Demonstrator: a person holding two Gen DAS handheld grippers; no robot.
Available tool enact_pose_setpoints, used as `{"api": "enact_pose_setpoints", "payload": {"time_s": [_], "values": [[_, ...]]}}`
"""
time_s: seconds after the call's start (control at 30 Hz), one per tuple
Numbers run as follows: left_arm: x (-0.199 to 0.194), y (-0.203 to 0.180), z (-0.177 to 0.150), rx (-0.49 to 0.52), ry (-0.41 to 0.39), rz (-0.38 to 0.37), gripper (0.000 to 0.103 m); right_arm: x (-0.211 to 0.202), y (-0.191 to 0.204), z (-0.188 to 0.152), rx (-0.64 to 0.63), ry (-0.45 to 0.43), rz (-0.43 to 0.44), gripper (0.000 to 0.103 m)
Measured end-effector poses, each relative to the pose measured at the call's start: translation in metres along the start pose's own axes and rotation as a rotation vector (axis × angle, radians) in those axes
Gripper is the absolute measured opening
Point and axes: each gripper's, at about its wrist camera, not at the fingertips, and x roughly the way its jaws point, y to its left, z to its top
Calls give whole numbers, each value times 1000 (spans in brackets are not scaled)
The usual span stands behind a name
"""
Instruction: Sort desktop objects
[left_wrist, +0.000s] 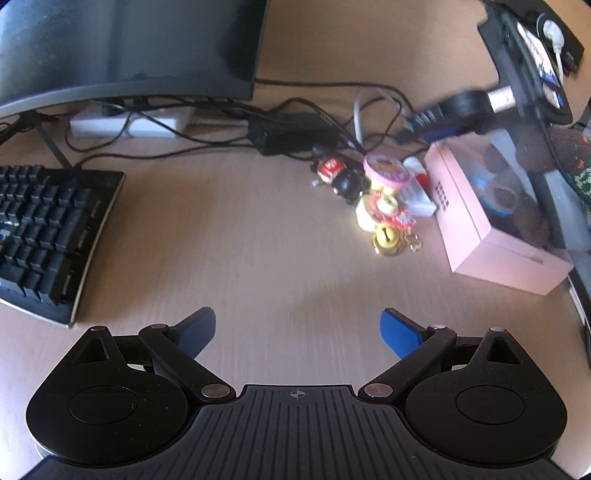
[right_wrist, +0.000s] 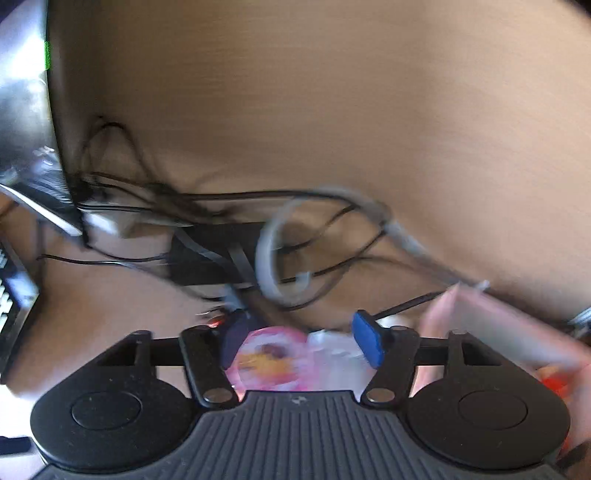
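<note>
Mostly undone: trinket pile beside pink rectangular box on table. Left gripper jaws spread, empty; right gripper straddles round pink disc, grip unclear.

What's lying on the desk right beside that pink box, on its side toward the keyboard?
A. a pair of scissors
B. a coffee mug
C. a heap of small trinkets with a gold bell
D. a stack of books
C: in the left wrist view a heap of small trinkets with a gold bell lies beside the pink box.
</note>
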Motion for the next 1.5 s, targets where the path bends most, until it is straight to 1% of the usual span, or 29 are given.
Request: {"api": "enact_pose_setpoints", "payload": {"time_s": [0.03,0.07,0.1,0.17,0.33,0.4,0.47,0.6,0.67,0.83,0.9,0.97,1.0,1.07,1.1,1.13,1.2,1.23,1.3,1.4,1.43,1.47,1.5], "values": [[0,0,2,-5,-9,-11,99,3,-5,2,-36,17,-33,36],[2,1,3,-12,-16,-25,99,6,-12,3,-56,32,-49,34],[5,0,4,-20,-18,-40,99,10,-20,5,-61,43,-43,32],[13,-3,8,-20,-15,-66,99,19,-27,8,-81,84,-42,24],[27,-8,11,3,2,-91,99,50,-16,13,-171,131,-80,23],[32,-5,12,1,12,-89,99,62,-9,13,-212,154,-107,22],[36,-3,13,-5,22,-83,99,69,-7,11,-215,176,-102,22],[41,-4,14,-6,30,-79,99,65,-10,5,-171,171,-40,22],[41,-6,15,-6,33,-88,99,58,-9,1,-136,180,8,22],[36,-11,11,15,30,-99,99,32,6,-20,-114,183,101,23],[32,-13,10,30,25,-102,99,17,11,-30,-88,187,166,23],[28,-15,8,50,20,-101,99,2,19,-40,-59,210,274,22],[26,-16,7,60,16,-100,99,-8,23,-47,-55,212,310,22],[21,-18,3,82,8,-94,99,-32,35,-59,-81,194,346,22],[19,-18,2,94,9,-94,99,-45,40,-66,-110,167,343,22],[17,-18,0,98,7,-87,99,-56,47,-74,-162,131,311,23],[13,-16,-3,92,8,-70,99,-72,54,-84,-245,84,227,29],[10,-15,-4,87,9,-60,99,-73,55,-87,-243,75,198,33],[1,-11,-6,86,-2,-37,99,-74,48,-88,-179,53,141,32],[-12,-4,-11,71,-21,-16,100,-98,24,-93,-44,-24,85,33],[-14,-2,-13,59,-21,-5,100,-108,17,-98,4,-50,64,37],[-15,-1,-14,50,-21,4,100,-118,10,-103,46,-76,45,42],[-16,-1,-15,43,-22,8,100,-126,-2,-110,78,-103,33,45]]}}
